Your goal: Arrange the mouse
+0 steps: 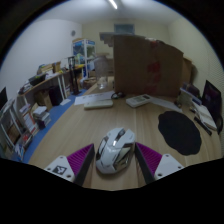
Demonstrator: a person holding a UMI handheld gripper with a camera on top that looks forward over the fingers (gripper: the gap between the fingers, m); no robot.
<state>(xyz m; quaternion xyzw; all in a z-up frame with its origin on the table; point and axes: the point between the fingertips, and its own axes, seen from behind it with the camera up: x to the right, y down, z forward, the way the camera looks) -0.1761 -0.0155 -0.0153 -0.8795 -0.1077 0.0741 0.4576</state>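
A white and grey mouse sits between my gripper's two fingers, its nose pointing ahead. Both purple pads press against its sides, so the gripper is shut on it. The mouse is over the wooden table, and its rear end is hidden low between the fingers. A round black mouse mat lies on the table just ahead and to the right of the right finger.
A white keyboard lies ahead to the left. A large cardboard box stands at the table's far side. A laptop and papers are at the right. Shelves with clutter stand at the left.
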